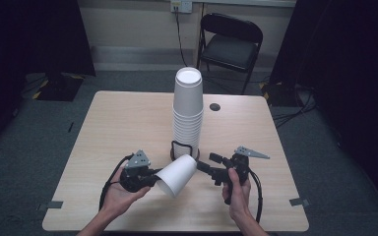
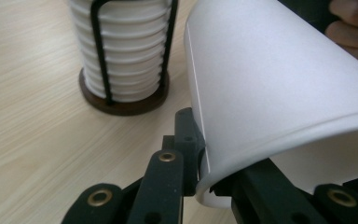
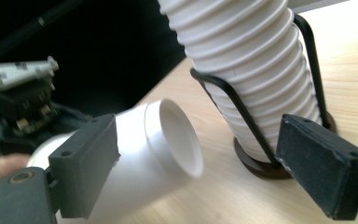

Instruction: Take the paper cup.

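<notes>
Holding one white paper cup (image 1: 177,175) by its rim in my left gripper (image 1: 153,179), jaws pinched on the cup wall; the cup lies tilted on its side above the table (image 1: 128,128), base pointing toward the stack.

Item two: my right gripper (image 1: 204,166), jaws spread wide and holding nothing, sits just beside the cup's base, facing it.

Item three: a stack of white cups (image 1: 187,110), upside down, standing in a black wire holder (image 1: 181,149) on a dark round base, just behind the held cup.

Handling note, as I judge it: the rim pinch is shallow and the wall is thin, so I should keep the squeeze light, bring the cup upright slowly, and let the right jaws close around the base only once it sits squarely between them, clear of the stack.

Beyond the table: a black folding chair (image 1: 231,42).
</notes>
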Tool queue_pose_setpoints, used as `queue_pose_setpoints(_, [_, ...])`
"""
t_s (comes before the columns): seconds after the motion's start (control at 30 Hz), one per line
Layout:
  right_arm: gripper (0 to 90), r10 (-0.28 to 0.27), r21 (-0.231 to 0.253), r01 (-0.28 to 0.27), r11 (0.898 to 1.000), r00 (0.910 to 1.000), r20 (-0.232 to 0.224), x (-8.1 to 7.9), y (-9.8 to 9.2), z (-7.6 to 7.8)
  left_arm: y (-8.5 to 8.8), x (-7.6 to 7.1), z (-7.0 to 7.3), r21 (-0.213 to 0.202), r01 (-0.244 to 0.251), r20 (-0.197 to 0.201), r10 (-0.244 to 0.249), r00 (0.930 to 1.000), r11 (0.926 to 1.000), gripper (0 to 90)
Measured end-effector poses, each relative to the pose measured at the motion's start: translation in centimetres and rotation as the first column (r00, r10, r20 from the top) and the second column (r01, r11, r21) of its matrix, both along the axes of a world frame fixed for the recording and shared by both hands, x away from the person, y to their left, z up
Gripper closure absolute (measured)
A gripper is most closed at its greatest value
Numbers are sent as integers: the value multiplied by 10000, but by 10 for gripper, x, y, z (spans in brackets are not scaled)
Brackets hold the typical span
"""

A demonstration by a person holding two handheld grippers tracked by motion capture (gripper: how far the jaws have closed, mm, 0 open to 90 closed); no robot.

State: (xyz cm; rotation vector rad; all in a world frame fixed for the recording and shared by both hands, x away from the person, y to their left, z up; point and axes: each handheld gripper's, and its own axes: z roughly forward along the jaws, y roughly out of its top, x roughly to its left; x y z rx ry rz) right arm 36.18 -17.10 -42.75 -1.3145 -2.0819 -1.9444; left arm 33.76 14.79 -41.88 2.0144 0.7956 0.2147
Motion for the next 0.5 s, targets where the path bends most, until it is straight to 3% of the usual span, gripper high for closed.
queue_pose_setpoints(0.13, [141,456,-710,-442,9965,9988,181,-1,2,-3,-1,1,-1,376,46,-289,-35,9996,9993,849])
queue_pose_setpoints(0.23, [141,714,-1182,-630,9910,9951,685,-3,4,-3,-3,2,1,632,84,-346,-62,9994,9980,849])
queue_pose_setpoints(0.37, [129,873,-2055,-555,9771,9849,1492,-8,8,-4,-5,4,3,965,187,-382,-151,9992,9952,851])
queue_pose_setpoints(0.47, [128,1000,-2349,-562,9704,9788,1788,-10,10,-6,-7,6,4,1159,321,-486,-266,9985,9927,850])
queue_pose_setpoints(0.5, [128,1250,-2450,-748,9666,9725,1963,-12,11,-8,-8,6,6,1354,413,-512,-346,9981,9899,850])
